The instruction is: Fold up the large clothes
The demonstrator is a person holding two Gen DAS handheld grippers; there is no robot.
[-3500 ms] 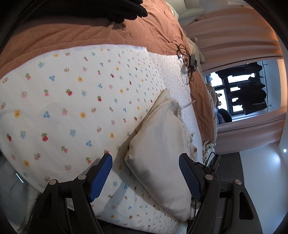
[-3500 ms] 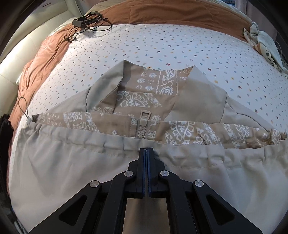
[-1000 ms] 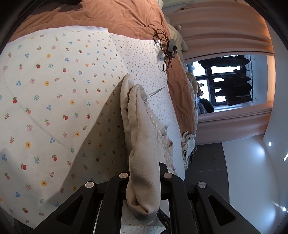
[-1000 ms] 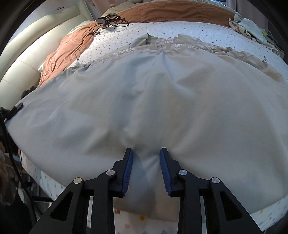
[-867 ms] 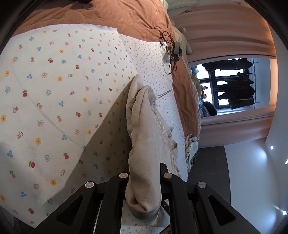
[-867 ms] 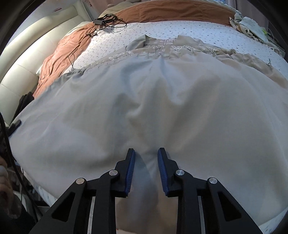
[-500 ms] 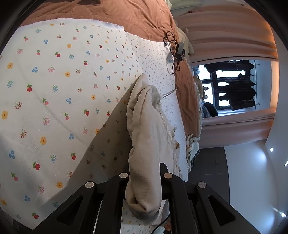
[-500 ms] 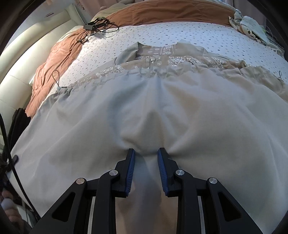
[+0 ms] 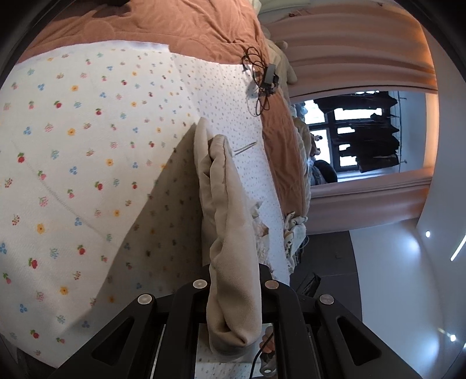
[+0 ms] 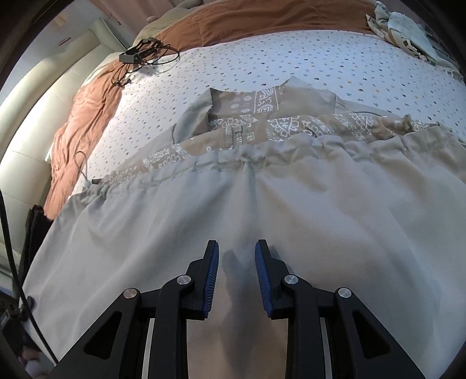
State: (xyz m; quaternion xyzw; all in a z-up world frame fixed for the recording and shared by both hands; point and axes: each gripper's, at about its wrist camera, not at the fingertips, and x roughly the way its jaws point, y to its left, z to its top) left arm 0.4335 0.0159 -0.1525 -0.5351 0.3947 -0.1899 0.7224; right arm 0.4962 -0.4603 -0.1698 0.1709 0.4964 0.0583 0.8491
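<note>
A wide bed under a white quilt dotted with small flowers (image 9: 72, 163) fills my view, a rust-brown blanket (image 9: 180, 26) bunched at its far end. Across the quilt lies the big beige zip-front garment with a paisley-printed lining (image 10: 291, 210), folded over itself. My left claw (image 9: 233, 280) clenches a thick bunched fold at the garment's edge. My right claw (image 10: 236, 262) hangs released above the smooth cloth, blue pads parted, gripping nothing.
</note>
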